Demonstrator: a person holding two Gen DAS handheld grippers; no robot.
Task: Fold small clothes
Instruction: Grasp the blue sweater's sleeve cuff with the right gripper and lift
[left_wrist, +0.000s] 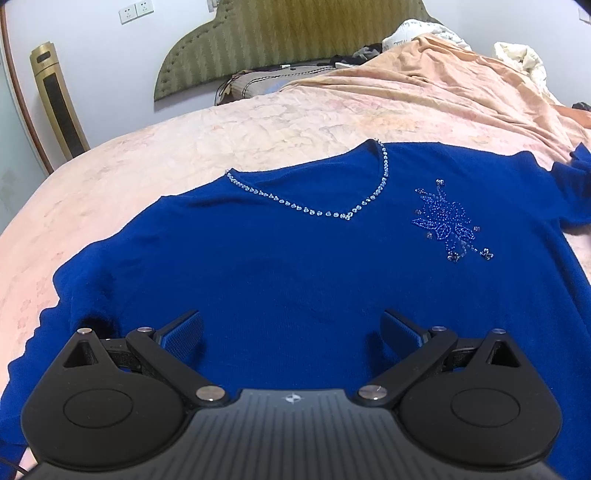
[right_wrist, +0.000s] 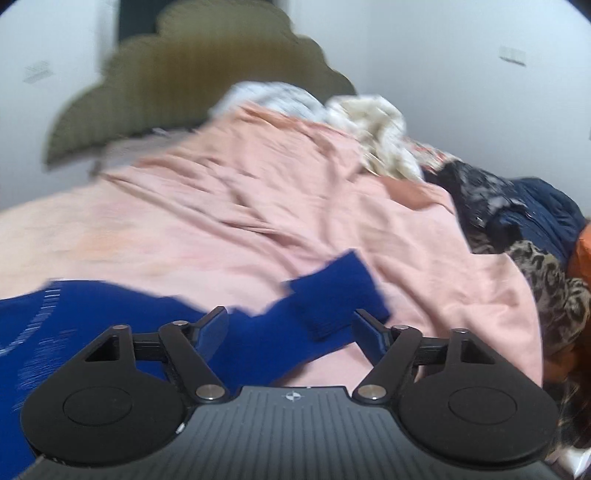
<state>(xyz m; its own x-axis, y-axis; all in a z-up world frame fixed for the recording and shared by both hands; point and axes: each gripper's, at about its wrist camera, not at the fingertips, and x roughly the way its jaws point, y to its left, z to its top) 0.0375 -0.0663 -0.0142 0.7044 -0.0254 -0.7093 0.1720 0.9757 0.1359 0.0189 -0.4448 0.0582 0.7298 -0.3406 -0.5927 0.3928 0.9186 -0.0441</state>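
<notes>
A royal-blue V-neck sweater (left_wrist: 280, 258) lies flat, front up, on the pink bed cover (left_wrist: 258, 129). Clear beads edge its neckline (left_wrist: 310, 210), and a beaded flower (left_wrist: 447, 225) sits on the chest to the right. My left gripper (left_wrist: 291, 317) hovers open over the sweater's lower body with nothing between its fingers. The right wrist view is motion-blurred. In it my right gripper (right_wrist: 291, 315) stands open just over the sweater's sleeve (right_wrist: 332, 295). The folded-back cuff lies between the fingers, and the pads do not press on it.
Rumpled peach bedding (right_wrist: 295, 192) and a white quilt (right_wrist: 376, 129) are heaped toward the green headboard (left_wrist: 280, 37). A pile of dark, leopard-print and orange clothes (right_wrist: 535, 236) lies at the right. A gold tower unit (left_wrist: 59, 99) stands by the left wall.
</notes>
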